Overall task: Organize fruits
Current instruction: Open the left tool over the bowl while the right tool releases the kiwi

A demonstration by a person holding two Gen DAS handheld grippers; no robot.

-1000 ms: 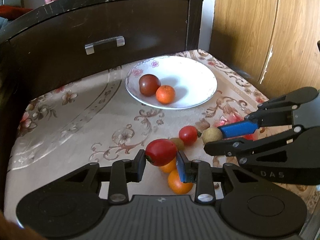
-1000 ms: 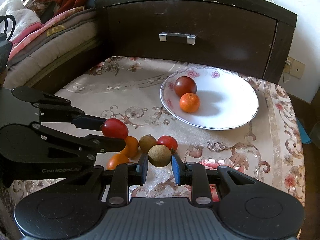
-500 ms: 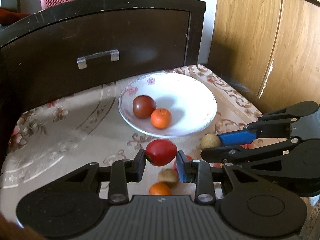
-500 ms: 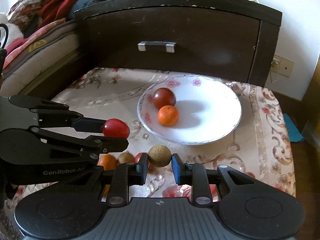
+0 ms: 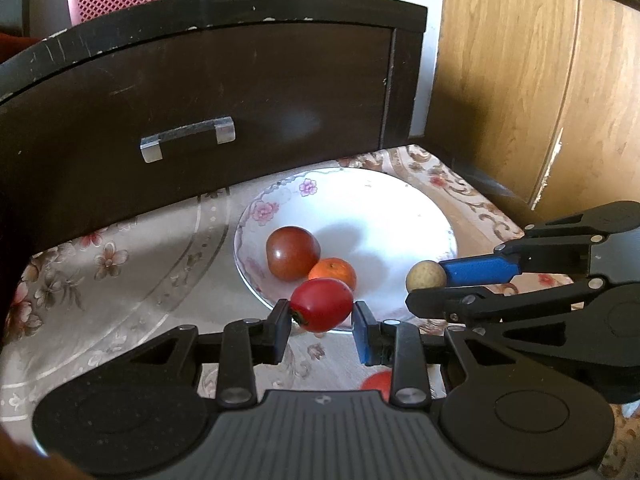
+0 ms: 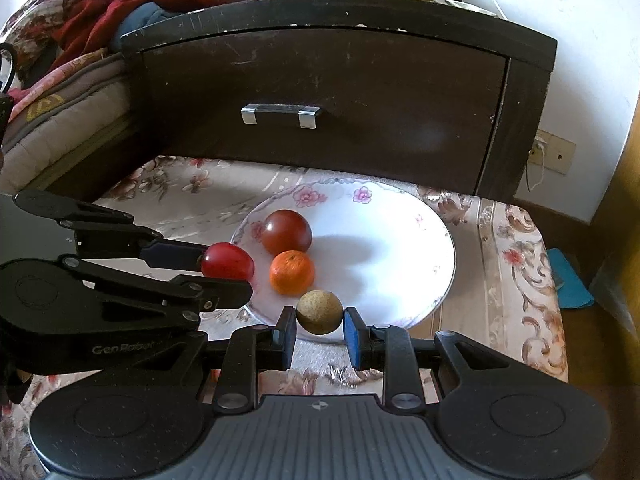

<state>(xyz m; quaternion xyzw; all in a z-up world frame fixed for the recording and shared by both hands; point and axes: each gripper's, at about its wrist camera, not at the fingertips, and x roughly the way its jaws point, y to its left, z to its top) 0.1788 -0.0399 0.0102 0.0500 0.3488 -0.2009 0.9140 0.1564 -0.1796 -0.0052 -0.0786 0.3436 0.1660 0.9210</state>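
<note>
My left gripper is shut on a red tomato, held just over the near rim of the white plate. My right gripper is shut on a small tan round fruit, also at the plate's near rim. In the right wrist view the left gripper holds the red tomato at the plate's left edge. In the left wrist view the right gripper carries the tan fruit. On the plate lie a dark red tomato and an orange.
A dark wooden drawer unit with a metal handle stands right behind the plate. A wooden cabinet is on the right. One red fruit lies on the floral cloth under the left gripper. Bedding is at the left.
Both grippers have moved forward from the loose fruits on the cloth to the plate's near rim, each still holding its fruit. The plate now looks much closer.
</note>
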